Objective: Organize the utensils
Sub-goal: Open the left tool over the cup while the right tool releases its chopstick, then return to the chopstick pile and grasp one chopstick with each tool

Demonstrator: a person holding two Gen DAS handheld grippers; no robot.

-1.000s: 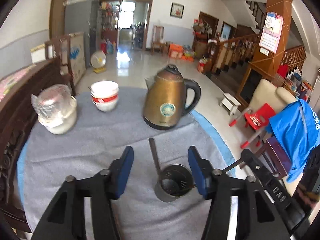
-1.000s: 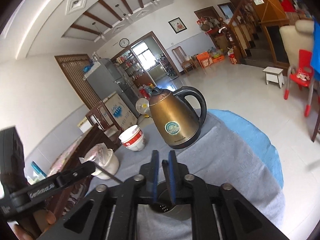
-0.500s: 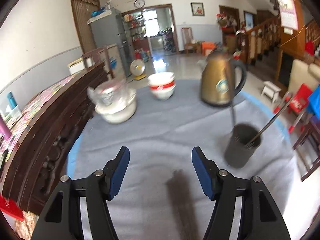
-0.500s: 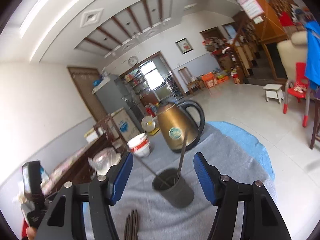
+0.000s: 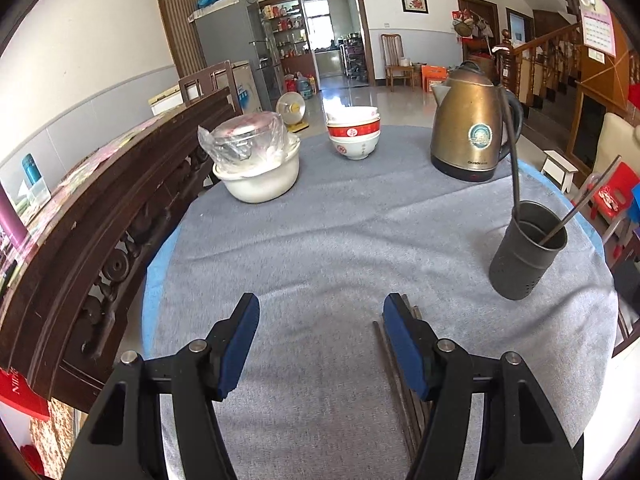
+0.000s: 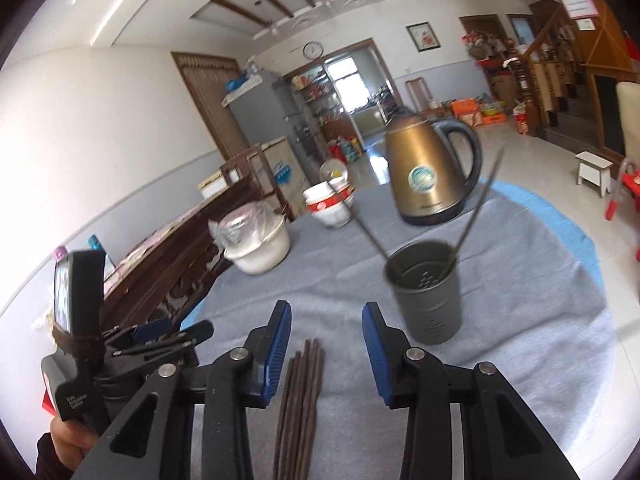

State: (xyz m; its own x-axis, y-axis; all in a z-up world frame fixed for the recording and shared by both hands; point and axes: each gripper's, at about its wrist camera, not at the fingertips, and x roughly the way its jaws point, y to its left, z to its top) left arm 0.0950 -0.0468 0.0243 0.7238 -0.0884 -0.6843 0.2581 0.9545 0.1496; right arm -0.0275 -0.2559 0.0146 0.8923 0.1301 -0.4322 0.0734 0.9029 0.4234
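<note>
A dark perforated utensil cup [image 5: 526,250] [image 6: 430,290] stands on the grey cloth at the right, with two long dark utensils leaning in it. A bundle of dark chopsticks [image 6: 298,396] lies on the cloth near the front; in the left wrist view the chopsticks [image 5: 404,396] lie under the right finger. My left gripper [image 5: 320,344] is open and empty, low over the cloth. My right gripper [image 6: 326,344] is open and empty, above the chopsticks' far ends, with the cup just right of it. The left gripper's body [image 6: 120,344] shows at the lower left.
A brass kettle [image 5: 472,128] stands at the back right. Stacked red-and-white bowls [image 5: 354,134] and a plastic-covered white pot [image 5: 258,164] stand at the back. A carved wooden bench back [image 5: 100,216] runs along the table's left edge. The table edge [image 5: 600,240] drops off just right of the cup.
My right gripper has opened and drawn back from over the cup, leaving a utensil in it. My left gripper pulled back and swung left. The chopsticks came into view.
</note>
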